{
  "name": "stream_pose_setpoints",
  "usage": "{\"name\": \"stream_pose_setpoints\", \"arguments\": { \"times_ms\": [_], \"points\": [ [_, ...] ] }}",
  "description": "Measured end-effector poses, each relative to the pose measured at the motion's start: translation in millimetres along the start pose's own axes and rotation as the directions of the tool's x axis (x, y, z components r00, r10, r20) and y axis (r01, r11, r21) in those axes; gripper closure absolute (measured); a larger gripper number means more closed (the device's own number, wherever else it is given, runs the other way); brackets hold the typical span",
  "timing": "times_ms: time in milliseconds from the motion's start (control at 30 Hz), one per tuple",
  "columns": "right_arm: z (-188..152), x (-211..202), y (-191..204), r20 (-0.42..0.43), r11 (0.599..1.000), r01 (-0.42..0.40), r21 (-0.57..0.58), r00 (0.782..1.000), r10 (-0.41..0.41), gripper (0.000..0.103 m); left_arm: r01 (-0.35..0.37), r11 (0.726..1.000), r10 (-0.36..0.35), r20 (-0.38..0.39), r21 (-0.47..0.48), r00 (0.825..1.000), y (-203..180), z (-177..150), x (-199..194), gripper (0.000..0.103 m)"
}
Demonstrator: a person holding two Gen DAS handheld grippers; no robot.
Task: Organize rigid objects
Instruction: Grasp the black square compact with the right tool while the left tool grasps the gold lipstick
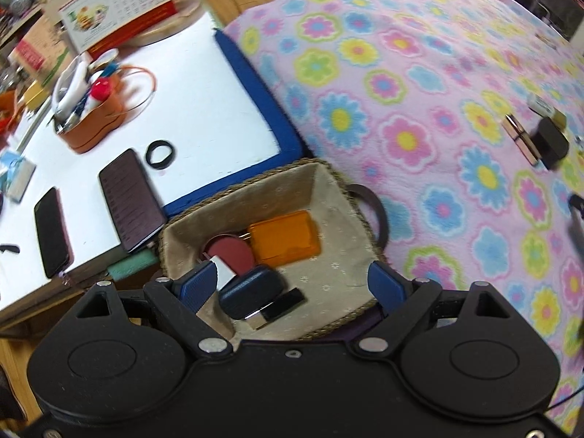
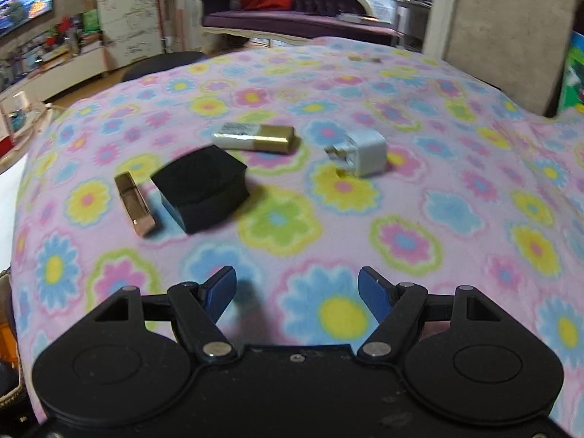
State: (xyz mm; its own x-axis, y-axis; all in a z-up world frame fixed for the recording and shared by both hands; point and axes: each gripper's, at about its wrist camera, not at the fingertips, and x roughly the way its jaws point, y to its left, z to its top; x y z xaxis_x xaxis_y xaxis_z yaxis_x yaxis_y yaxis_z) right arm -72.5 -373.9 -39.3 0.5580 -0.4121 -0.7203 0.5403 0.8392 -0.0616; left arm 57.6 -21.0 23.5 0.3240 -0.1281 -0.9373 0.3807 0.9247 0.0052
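Note:
My left gripper is open and empty above a woven basket with cloth lining. The basket holds an orange box, a red round case, a dark blue case and a black-and-silver stick. My right gripper is open and empty over the flowered blanket. Ahead of it lie a black box, a rose-gold bar, a white-and-gold battery pack and a white plug adapter. The black box and gold bar also show in the left wrist view.
A white board with a blue edge lies left of the basket, bearing two phones, a black ring and an orange pen holder. A calendar stands behind. A sofa stands beyond the blanket.

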Motion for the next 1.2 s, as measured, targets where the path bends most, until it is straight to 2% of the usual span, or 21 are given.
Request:
{"name": "stream_pose_setpoints", "arguments": {
  "times_ms": [100, 200, 300, 433, 500, 533, 567, 633, 767, 867, 1033, 1200],
  "points": [
    [10.6, 2.3, 13.5, 0.056, 0.998, -0.054, -0.044, 0.997, 0.057, 0.02, 0.007, 0.999, -0.007, 0.002, 0.042, 1.0, -12.0, 0.4, -0.7, 0.017],
    [21.4, 6.3, 29.4, 0.124, 0.99, -0.088, -0.114, 0.987, 0.102, 0.02, 0.023, 0.997, -0.024, 0.016, 0.078, 1.0, -21.5, -0.9, -4.2, 0.017],
    [27.7, 12.6, 41.3, 0.176, 0.975, -0.091, -0.202, 0.976, 0.128, 0.017, 0.05, 0.993, -0.054, 0.031, 0.11, 0.998, -29.8, -1.7, -9.1, 0.017],
    [32.1, 28.7, 52.6, 0.186, 0.954, -0.07, -0.293, 0.974, 0.129, 0.015, 0.069, 0.986, -0.078, 0.05, 0.152, 0.996, -43.0, -0.5, -14.0, 0.017],
    [31.9, 42.1, 54.8, 0.163, 0.949, -0.068, -0.308, 0.979, 0.123, 0.018, 0.062, 0.983, -0.073, 0.056, 0.174, 0.996, -54.0, 1.0, -15.2, 0.017],
    [31.0, 50.4, 53.3, 0.128, 0.948, -0.094, -0.303, 0.982, 0.138, 0.034, 0.062, 0.98, -0.074, 0.058, 0.19, 0.996, -60.6, 1.8, -15.6, 0.017],
    [29.2, 55.3, 48.8, 0.104, 0.951, -0.127, -0.281, 0.981, 0.162, 0.037, 0.06, 0.976, -0.075, 0.06, 0.211, 0.995, -68.5, 2.7, -16.0, 0.017],
    [30.3, 50.4, 39.6, 0.113, 0.957, -0.161, -0.243, 0.975, 0.192, 0.037, 0.044, 0.963, -0.066, 0.074, 0.267, 0.995, -87.0, 5.2, -16.7, 0.017],
    [29.8, 35.8, 15.3, 0.123, 0.974, -0.161, -0.162, 0.976, 0.181, 0.036, 0.015, 0.911, -0.077, 0.135, 0.412, 0.988, -138.3, 17.2, -15.5, 0.016],
    [37.9, 34.9, -4.6, 0.105, 0.977, -0.192, -0.095, 0.974, 0.202, 0.036, 0.027, 0.86, -0.129, 0.166, 0.51, 0.978, -180.3, 32.4, -5.8, 0.012],
    [45.5, 45.1, -32.0, 0.035, 0.98, -0.198, -0.008, 0.98, 0.198, 0.036, 0.083, 0.796, -0.214, 0.15, 0.599, 0.965, -234.4, 62.1, 29.2, 0.013],
    [46.7, 55.3, -49.9, 0.005, 0.966, -0.248, 0.069, 0.969, 0.248, 0.036, 0.088, 0.711, -0.247, 0.131, 0.698, 0.96, -262.4, 77.3, 60.0, 0.013]
  ]
}}
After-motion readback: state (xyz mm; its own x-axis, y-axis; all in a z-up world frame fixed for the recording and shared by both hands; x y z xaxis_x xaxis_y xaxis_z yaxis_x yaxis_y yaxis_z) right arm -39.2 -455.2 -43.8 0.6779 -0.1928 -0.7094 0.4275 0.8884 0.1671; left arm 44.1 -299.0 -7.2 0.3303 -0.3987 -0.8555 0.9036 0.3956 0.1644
